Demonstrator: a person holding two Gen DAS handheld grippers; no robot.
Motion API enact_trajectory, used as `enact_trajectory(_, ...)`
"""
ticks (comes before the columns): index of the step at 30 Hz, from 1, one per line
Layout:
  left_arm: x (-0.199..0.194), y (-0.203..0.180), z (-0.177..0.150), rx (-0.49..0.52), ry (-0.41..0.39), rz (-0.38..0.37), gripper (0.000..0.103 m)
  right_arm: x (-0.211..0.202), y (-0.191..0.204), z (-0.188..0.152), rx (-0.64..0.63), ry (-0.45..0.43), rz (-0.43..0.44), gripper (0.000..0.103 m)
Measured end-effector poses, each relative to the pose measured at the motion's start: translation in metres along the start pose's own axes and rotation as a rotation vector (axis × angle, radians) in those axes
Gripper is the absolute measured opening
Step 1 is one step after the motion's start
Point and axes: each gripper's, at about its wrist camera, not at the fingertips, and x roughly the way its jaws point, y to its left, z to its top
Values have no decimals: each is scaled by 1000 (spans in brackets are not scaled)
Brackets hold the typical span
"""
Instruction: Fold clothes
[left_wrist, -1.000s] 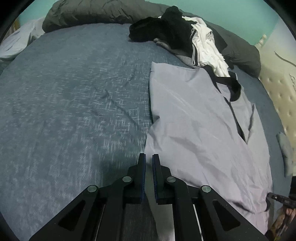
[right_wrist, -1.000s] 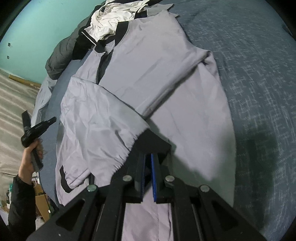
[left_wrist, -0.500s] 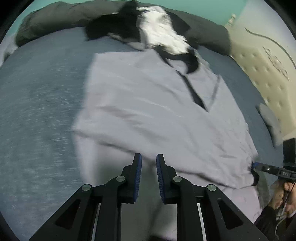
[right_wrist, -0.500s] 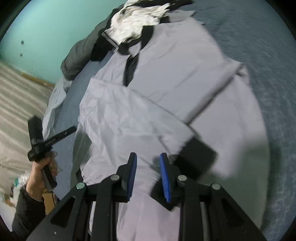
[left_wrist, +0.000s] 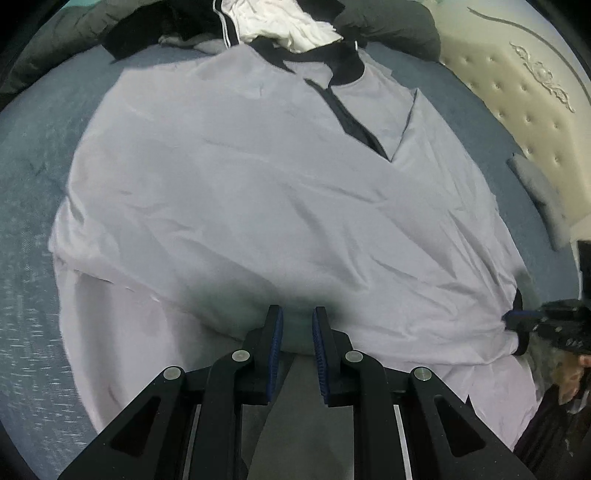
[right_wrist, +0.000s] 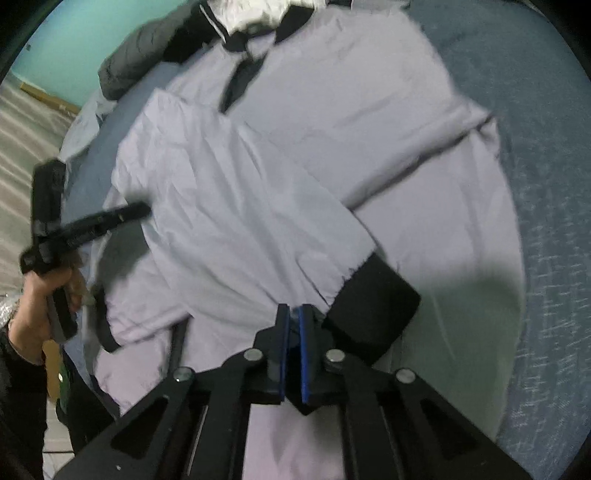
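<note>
I find no text, label, brand, number or sign that I can read in either wrist view. The only candidate is some pale lettering along the arm of the left gripper (right_wrist: 144, 210) seen from my right wrist camera, and it is too blurred to make out.

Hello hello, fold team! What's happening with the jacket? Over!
Left gripper jaws slightly apart, nothing between them, over the grey jacket. Right gripper shut on jacket sleeve near black cuff. Clothes pile at collar.
</note>
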Motion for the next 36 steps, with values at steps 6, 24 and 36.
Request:
enact_trajectory(6,4,0,-1,12,19,22,19,6,-5,21,-2,-47,-71,4)
enact_trajectory(24,-74,46,-42,-90,-10,23,20,-46,-49,-21,95,-65,-49,8)
enact_trajectory(36,-140,63,-151,-158,100,33,30,-90,-70,-112,117,39,-65,32)
